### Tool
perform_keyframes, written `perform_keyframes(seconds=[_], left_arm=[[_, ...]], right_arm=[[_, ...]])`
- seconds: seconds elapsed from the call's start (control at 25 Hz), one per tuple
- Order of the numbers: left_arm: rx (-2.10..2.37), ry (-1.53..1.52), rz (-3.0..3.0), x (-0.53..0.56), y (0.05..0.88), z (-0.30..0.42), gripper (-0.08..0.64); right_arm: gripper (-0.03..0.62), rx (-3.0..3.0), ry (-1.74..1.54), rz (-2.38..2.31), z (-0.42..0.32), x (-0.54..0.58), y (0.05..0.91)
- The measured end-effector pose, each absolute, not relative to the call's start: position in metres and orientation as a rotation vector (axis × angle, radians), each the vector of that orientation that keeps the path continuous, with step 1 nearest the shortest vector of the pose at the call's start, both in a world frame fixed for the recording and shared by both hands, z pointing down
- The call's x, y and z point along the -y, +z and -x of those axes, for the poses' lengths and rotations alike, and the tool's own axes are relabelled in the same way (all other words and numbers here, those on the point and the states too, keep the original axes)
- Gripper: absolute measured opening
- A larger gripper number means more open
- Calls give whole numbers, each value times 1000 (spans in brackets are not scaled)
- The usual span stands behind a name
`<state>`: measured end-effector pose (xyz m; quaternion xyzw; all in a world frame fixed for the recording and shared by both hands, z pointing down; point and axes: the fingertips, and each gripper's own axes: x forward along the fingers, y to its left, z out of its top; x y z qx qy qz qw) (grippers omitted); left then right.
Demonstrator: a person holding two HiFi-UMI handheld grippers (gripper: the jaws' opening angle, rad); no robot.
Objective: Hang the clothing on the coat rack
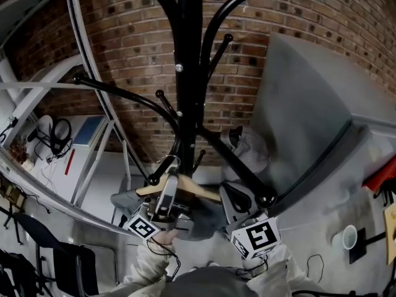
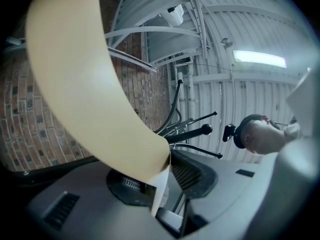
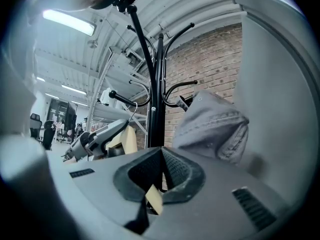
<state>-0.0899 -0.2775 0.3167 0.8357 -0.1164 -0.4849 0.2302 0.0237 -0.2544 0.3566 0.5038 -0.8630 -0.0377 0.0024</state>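
**Head view:** The black coat rack (image 1: 189, 73) rises in front of a brick wall (image 1: 136, 36), its curved arms spreading out from the pole. Low in the frame, the left hand-held gripper (image 1: 166, 197) grips a wooden hanger (image 1: 189, 189) near its middle. The hanger's metal hook reaches up beside the knobbed tip of a lower arm. I cannot tell whether the hook rests on that arm. The right hand-held gripper (image 1: 237, 204) sits just right of the hanger's far end. A crumpled grey garment (image 1: 247, 148) bunches above the right gripper, close to the pole, and more grey cloth hangs under the hanger. A white mug (image 1: 349, 235) stands well off to the right.

**Left gripper view:** The left hand-held gripper (image 2: 162, 176) has its jaws clamped on the wooden hanger (image 2: 85, 84), whose pale curved arm sweeps up and left across the frame. The coat rack's (image 2: 192, 133) knobbed arms show beyond the jaws, with the brick wall (image 2: 30, 129) to the left.

**Right gripper view:** The right hand-held gripper (image 3: 160, 169) has its jaws pressed together, and a small tan tab shows low between them. The grey garment (image 3: 212, 124) hangs just right of the coat rack (image 3: 156, 99) pole. To the left, the left hand-held gripper (image 3: 92, 136) holds the wooden hanger (image 3: 126, 138), with its hook up near a lower arm.
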Motion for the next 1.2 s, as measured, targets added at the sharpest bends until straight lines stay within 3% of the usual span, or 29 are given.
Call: perform_keyframes(seconds=[0.36,1.2], left_arm=[[422,-1222,-2319,270,327,81,115],[486,-1285,-1994,246,354,94,118]], right_arm=[[23,2726,-112,-1570,-21,240,356],[23,2758,-65,-1522,-17,209,367]])
